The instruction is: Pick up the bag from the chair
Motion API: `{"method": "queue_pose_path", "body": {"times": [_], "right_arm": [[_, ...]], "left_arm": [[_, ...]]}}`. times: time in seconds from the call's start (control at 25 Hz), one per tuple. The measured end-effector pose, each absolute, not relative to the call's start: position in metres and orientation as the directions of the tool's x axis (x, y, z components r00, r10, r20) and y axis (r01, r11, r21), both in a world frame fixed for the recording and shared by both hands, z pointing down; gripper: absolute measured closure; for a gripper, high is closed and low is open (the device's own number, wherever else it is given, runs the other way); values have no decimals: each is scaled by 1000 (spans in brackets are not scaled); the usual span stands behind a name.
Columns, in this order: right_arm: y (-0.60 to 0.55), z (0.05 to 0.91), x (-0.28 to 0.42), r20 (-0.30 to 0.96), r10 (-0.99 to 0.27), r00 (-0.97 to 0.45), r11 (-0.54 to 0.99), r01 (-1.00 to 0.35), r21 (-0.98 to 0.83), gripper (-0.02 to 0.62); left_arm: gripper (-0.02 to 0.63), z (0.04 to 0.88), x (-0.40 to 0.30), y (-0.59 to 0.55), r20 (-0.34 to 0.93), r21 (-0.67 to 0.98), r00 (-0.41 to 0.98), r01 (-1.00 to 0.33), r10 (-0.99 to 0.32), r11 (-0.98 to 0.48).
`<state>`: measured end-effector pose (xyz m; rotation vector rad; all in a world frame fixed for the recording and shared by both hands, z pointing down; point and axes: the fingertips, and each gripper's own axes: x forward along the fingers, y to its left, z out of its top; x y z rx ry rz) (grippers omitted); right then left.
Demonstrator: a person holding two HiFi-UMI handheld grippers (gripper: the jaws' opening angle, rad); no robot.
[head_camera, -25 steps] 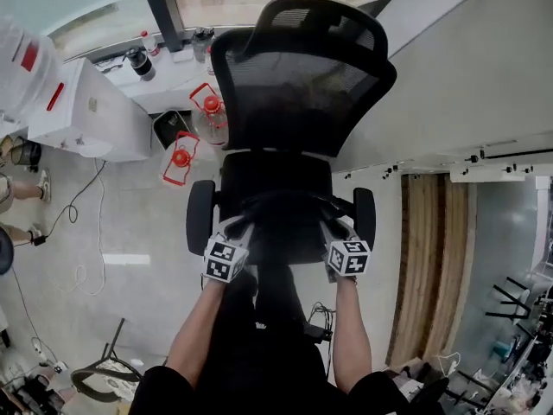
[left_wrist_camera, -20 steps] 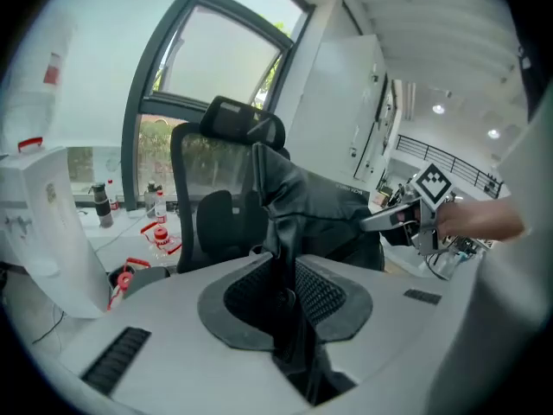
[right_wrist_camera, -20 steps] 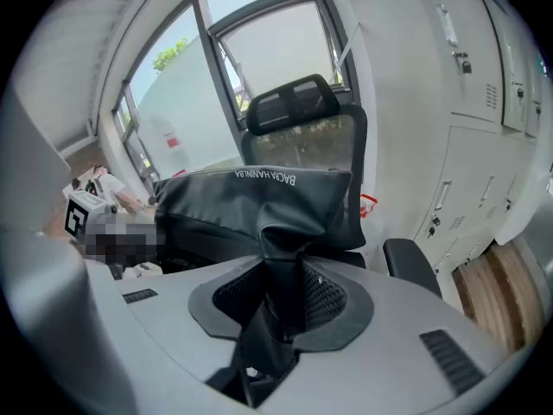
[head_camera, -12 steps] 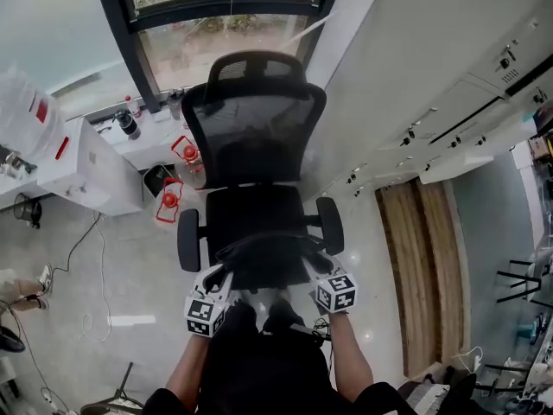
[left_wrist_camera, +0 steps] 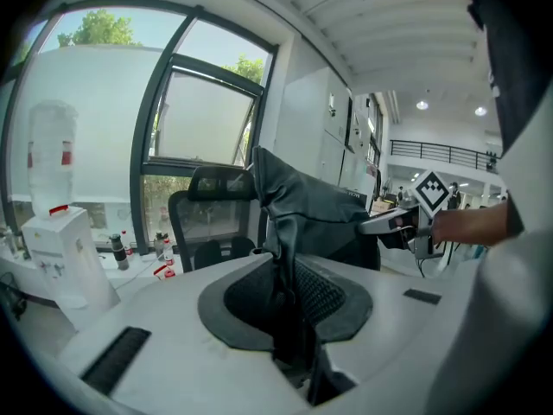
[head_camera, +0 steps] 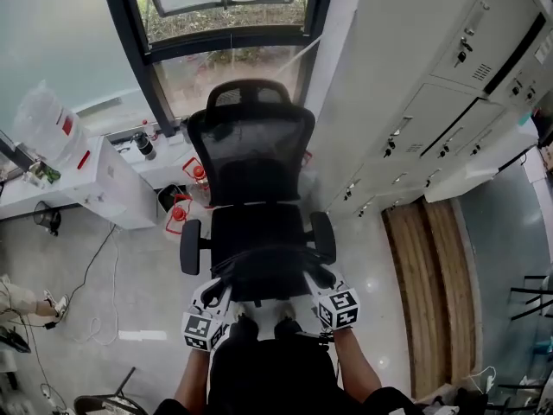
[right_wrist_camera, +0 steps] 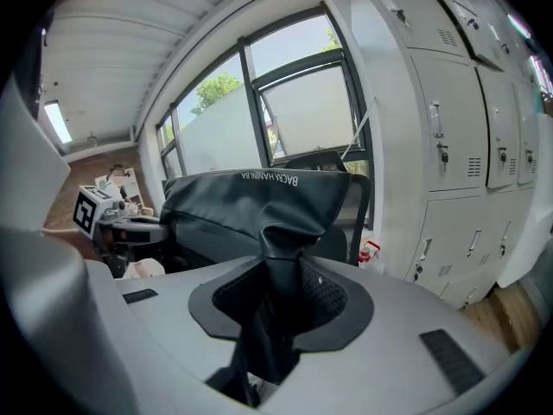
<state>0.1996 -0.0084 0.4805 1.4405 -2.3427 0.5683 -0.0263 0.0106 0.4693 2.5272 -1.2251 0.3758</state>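
Note:
A black bag point(head_camera: 263, 271) hangs stretched between my two grippers, above the front edge of the black mesh office chair point(head_camera: 251, 158). My left gripper point(head_camera: 219, 289) is shut on the bag's left end. In the left gripper view the black fabric point(left_wrist_camera: 298, 201) runs down into the jaws of my left gripper point(left_wrist_camera: 285, 296). My right gripper point(head_camera: 314, 280) is shut on the right end. The right gripper view shows the bag point(right_wrist_camera: 246, 201) bunched between the jaws of my right gripper point(right_wrist_camera: 272, 314). The chair seat point(head_camera: 257, 226) lies just beyond the bag.
A water dispenser point(head_camera: 54, 128) on a white cabinet point(head_camera: 108, 188) stands at the left. Red-capped bottles point(head_camera: 183, 210) sit on the floor beside the chair. Grey lockers point(head_camera: 449, 102) line the right wall, a window point(head_camera: 225, 59) is behind the chair, and cables point(head_camera: 86, 271) trail on the floor.
Both grippers have risen together with the bag, lifting it off the chair seat. The chair now looks smaller and farther below.

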Motion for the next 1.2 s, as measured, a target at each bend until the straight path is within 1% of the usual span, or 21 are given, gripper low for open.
{"method": "queue_pose_path", "body": {"times": [0.28, 0.48, 0.88, 1.2], "right_arm": [[12, 461, 220, 452, -772, -447, 427, -891, -152, 489], [18, 455, 228, 452, -764, -460, 451, -882, -137, 489], [12, 462, 234, 459, -769, -446, 425, -892, -154, 489], [6, 460, 227, 457, -768, -448, 434, -889, -142, 489]], "left_arm": [[543, 449, -5, 37, 346, 147, 580, -810, -738, -568], [543, 449, 4, 45, 346, 152, 593, -800, -727, -580], [543, 453, 10, 33, 353, 148, 599, -794, -719, -589], [543, 453, 3, 24, 348, 148, 606, -789, -715, -596]]}}
